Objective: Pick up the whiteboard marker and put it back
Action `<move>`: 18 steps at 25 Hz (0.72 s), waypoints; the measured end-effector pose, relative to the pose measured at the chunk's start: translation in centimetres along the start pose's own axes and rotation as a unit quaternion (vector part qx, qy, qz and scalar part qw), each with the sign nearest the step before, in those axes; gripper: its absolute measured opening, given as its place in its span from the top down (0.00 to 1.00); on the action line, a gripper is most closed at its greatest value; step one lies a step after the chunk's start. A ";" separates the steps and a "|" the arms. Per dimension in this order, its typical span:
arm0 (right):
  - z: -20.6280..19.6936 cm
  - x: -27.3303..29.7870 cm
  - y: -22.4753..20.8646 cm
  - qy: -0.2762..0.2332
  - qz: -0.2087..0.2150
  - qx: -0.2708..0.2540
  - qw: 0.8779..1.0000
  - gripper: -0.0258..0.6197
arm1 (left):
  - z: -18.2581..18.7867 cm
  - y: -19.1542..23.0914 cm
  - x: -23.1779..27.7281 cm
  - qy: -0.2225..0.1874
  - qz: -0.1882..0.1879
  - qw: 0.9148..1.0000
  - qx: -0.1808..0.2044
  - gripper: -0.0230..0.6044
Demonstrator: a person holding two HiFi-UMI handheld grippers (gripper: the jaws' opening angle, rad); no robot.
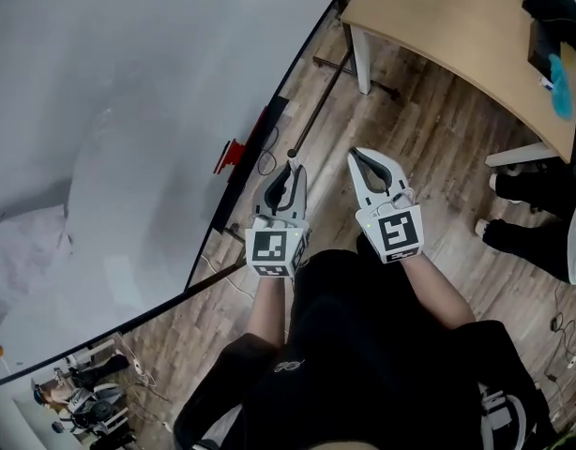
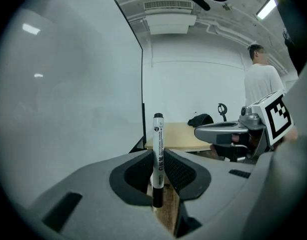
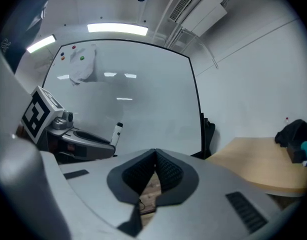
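Left gripper view: left gripper (image 2: 158, 160) jaws clamp the marker (image 2: 158, 134) upright at frame centre, beside the whiteboard (image 2: 68, 89); pickup done, return judged pending; right gripper (image 3: 154, 158) jaws closed, empty

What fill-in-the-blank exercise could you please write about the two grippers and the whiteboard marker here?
The left gripper is shut on the whiteboard marker, whose two ends are ____.
The right gripper is shut and holds ____.
In the head view, the whiteboard stands on the person's ____ side.
Missing words: black; nothing; left.
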State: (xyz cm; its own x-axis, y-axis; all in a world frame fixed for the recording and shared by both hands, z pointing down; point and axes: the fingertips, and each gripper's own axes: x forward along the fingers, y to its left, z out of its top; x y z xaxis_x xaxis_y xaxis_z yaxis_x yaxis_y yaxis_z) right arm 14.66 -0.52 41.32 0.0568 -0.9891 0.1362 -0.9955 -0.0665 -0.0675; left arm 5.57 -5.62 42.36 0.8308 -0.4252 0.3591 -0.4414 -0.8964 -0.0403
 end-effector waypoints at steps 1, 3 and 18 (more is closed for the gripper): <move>-0.3 0.2 -0.6 0.003 0.000 0.001 1.000 0.96 | -0.3 0.1 0.5 0.010 -0.001 1.000 0.003 0.86; -0.7 0.7 -1.7 0.009 0.000 0.002 1.000 0.96 | -0.7 0.7 1.5 0.026 0.003 1.000 0.011 0.86; -3.4 8.6 -2.5 0.046 0.011 0.017 0.999 0.96 | -3.9 7.3 9.1 0.119 0.001 0.988 0.094 0.86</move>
State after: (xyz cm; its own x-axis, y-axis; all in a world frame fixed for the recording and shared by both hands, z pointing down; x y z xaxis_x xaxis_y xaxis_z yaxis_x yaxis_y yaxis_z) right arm 17.41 -8.36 46.00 0.0271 -0.9741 0.2245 -0.9932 -0.0517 -0.1045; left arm 8.58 -15.56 48.92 0.7165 -0.4056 0.5676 -0.3532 -0.9125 -0.2063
